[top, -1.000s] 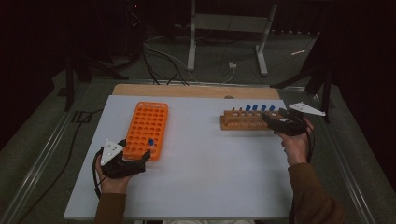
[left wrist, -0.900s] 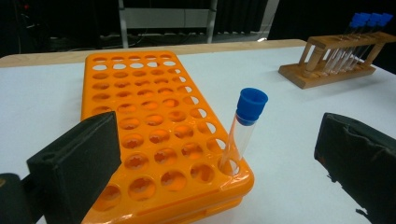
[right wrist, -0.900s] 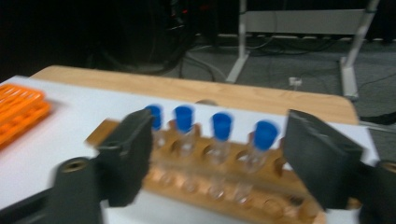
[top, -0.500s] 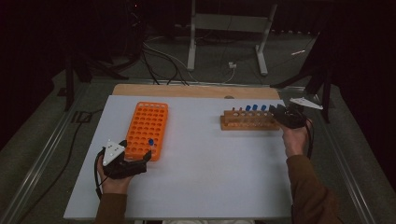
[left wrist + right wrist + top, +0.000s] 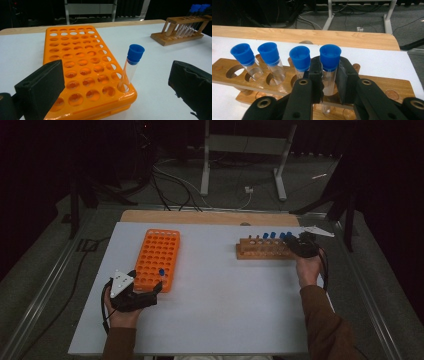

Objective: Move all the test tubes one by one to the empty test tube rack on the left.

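Observation:
My right gripper (image 5: 296, 245) is at the right end of the wooden rack (image 5: 250, 252). Its jaws have just been closing and now press on the rightmost blue-capped tube (image 5: 330, 56), still standing in the wooden rack (image 5: 227, 75); right gripper (image 5: 329, 72). Three more capped tubes stand to that tube's left. My left gripper (image 5: 154, 295) rests open at the near right corner of the orange rack (image 5: 157, 252). One blue-capped tube (image 5: 132, 62) leans in a corner hole of the orange rack (image 5: 75, 55), between the wide jaws of the left gripper (image 5: 115, 82) but untouched.
Both racks sit on a white table top (image 5: 225, 315) with a wooden board strip (image 5: 200, 217) along its far edge. Beyond it the floor holds cables and a metal stand (image 5: 240, 150). The wooden rack (image 5: 172, 37) lies far right of the left gripper.
The right gripper has shifted toward the right end of the wooden rack, sunk a little and shut on the end tube. The left hand has stayed put.

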The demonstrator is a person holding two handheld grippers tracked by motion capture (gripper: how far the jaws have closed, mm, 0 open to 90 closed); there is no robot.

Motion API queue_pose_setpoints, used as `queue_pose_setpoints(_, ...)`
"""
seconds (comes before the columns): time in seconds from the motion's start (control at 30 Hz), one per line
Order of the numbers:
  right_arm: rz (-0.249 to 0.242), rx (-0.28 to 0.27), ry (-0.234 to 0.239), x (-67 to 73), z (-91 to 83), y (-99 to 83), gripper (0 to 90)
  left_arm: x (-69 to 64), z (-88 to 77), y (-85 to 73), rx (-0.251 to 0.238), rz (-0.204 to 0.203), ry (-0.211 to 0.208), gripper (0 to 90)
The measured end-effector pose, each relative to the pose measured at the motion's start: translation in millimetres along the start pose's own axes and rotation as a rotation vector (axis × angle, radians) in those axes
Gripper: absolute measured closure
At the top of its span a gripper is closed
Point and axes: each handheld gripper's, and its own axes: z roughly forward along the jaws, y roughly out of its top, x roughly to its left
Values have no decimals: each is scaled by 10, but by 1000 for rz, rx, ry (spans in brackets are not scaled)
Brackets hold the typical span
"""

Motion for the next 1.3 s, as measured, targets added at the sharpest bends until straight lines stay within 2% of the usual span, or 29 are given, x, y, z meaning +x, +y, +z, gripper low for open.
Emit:
queue_pose_setpoints(0.2,-5,4,-20,1,3,-1,766,1,3,-4,0,-3,-2,16)
queue_pose_setpoints(0.67,-20,-73,-19,-7,-192,129,768,0,8,-6,2,-2,3,16)
queue_pose_setpoints(1.03,-40,-139,5,11,-431,272,768,3,2,-5,-1,0,14,16)
queue_pose_setpoints(1.3,-96,-163,35,88,-629,361,768,-18,0,6,-6,8,20,16)
